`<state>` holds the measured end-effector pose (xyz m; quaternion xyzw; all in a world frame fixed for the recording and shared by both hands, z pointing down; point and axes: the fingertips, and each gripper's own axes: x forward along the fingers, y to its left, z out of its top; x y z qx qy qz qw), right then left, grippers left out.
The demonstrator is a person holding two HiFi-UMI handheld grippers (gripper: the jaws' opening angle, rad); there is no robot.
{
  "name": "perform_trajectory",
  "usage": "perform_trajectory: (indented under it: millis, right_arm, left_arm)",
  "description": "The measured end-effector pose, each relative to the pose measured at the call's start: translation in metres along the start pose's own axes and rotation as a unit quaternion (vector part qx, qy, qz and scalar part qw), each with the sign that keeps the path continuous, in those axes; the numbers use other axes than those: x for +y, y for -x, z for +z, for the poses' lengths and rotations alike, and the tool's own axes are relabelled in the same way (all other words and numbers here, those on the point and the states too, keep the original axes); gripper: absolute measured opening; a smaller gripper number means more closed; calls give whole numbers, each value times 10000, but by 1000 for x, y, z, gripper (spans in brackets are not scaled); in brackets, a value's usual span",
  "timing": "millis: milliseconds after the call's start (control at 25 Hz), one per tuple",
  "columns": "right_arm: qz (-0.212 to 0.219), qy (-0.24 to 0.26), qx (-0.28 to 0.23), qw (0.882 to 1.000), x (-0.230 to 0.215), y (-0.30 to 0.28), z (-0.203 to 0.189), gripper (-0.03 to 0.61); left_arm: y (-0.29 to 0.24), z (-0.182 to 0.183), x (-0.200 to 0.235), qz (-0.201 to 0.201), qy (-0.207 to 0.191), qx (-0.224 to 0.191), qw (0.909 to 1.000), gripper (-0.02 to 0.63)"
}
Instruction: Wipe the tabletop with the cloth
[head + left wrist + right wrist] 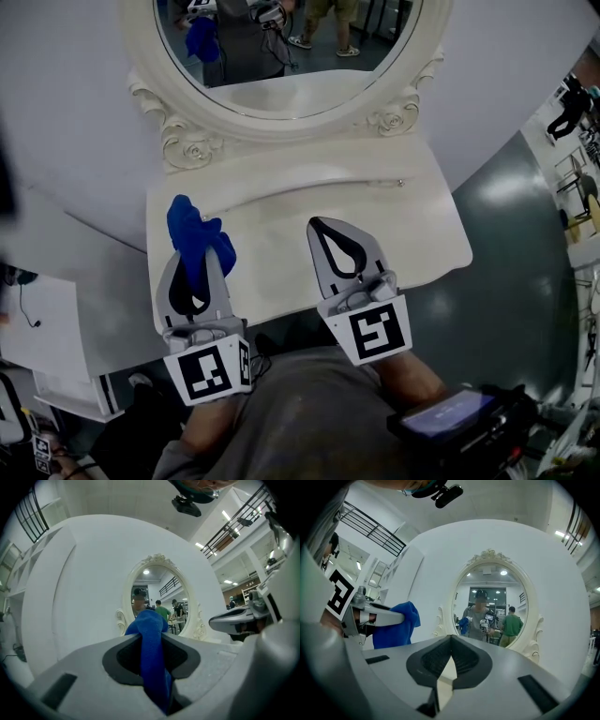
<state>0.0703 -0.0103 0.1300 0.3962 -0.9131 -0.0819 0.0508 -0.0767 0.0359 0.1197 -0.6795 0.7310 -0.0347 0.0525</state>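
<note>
Bright blue cloth [192, 234], cream-white surface [412, 234], ivory mirror frame [187, 145] with carved rose pattern, pale grey jaws lined black, black-and-white square-patterned cubes [208, 370], dark grey-green floor [511, 281]

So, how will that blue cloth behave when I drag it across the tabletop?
Probably floppy: the blue cloth bunches and hangs from the left gripper pinching it. Likely light; it may fold under on the smooth tabletop.

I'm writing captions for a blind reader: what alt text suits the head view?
The left gripper is shut on a bright blue cloth at the left side of a white ornate dressing tabletop; the right gripper, shut and empty, is beside it. An oval white-framed mirror stands behind.
</note>
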Motion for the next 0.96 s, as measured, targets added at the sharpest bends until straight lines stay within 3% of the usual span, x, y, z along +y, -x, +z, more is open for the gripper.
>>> perform_trajectory:
  millis: [960]
  right_arm:
    - [148, -314, 194, 9992, 10, -5, -20, 12]
  left_arm:
    - [7, -20, 1, -27, -149, 334, 9993, 100]
